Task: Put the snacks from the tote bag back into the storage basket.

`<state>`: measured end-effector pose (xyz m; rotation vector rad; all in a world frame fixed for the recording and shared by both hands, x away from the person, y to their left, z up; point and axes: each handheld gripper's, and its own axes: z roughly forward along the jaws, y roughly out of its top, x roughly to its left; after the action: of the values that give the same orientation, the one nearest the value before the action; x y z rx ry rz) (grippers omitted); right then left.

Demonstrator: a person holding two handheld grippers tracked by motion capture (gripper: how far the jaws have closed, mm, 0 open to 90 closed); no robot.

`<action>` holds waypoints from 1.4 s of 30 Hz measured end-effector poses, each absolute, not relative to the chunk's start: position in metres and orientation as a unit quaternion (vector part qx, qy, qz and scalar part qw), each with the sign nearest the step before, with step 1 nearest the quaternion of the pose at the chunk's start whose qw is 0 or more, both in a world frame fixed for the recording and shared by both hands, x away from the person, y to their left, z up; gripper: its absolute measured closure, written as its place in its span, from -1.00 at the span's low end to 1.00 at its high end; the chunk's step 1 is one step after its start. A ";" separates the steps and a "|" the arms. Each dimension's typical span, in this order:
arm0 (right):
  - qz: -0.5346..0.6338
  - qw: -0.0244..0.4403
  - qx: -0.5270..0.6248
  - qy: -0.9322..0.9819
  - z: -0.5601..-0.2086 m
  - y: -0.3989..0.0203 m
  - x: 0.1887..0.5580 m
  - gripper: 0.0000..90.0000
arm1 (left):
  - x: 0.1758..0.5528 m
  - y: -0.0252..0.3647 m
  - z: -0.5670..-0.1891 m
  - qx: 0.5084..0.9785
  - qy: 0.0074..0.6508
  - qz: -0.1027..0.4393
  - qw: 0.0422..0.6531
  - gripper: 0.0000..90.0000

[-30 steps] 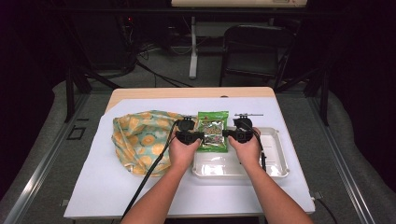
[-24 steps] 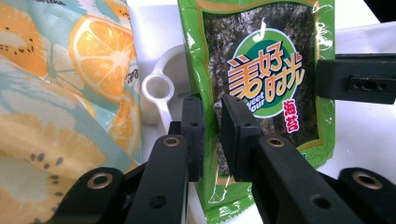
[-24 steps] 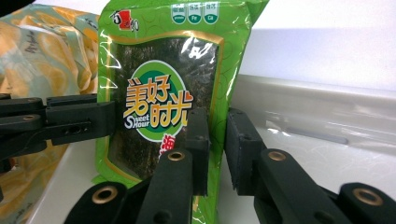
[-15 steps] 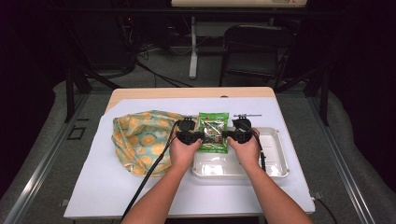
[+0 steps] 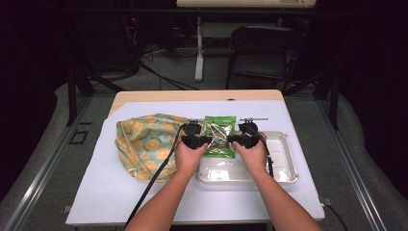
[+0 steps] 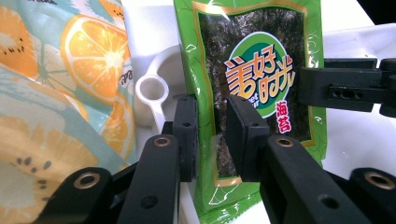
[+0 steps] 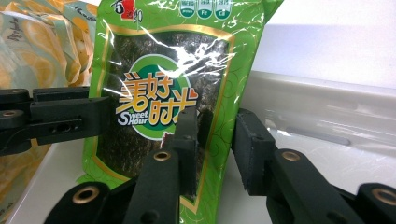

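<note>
From the high view we see both forearms reaching forward from the bottom edge, hands side by side, the left gripper (image 5: 198, 140) and right gripper (image 5: 240, 139) facing each other across a green seaweed packet (image 5: 220, 136). The packet sits over the far rim of a white tray (image 5: 284, 163), just beside an orange-print cloth bag (image 5: 144, 144) on the white table cover (image 5: 106, 192).

In the left gripper view we find its jaws straddling the packet's (image 6: 254, 70) lower edge with a gap between them; whether they pinch it we cannot tell.

In the right gripper view we see the jaws likewise apart around the packet's (image 7: 159, 79) side edge, the grip unclear.
</note>
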<state>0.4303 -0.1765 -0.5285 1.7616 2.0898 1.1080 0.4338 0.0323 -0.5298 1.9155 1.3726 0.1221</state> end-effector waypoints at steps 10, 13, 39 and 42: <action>0.370 0.105 0.593 0.707 -0.529 -0.174 0.429 0.49 | 0.434 0.033 -0.526 0.750 0.534 0.050 0.387 0.55; 0.370 0.107 0.593 0.707 -0.529 -0.174 0.429 0.47 | 0.434 0.033 -0.526 0.749 0.534 0.053 0.388 0.54; 0.372 0.105 0.601 0.700 -0.530 -0.175 0.429 0.30 | 0.426 0.037 -0.513 0.750 0.521 0.054 0.403 0.49; 0.376 0.108 0.603 0.696 -0.529 -0.175 0.429 0.28 | 0.426 0.037 -0.511 0.749 0.521 0.057 0.406 0.47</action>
<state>0.4292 -0.1754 -0.5287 1.7730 2.0461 1.1052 0.4256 0.0372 -0.5110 1.8884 1.3150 0.1439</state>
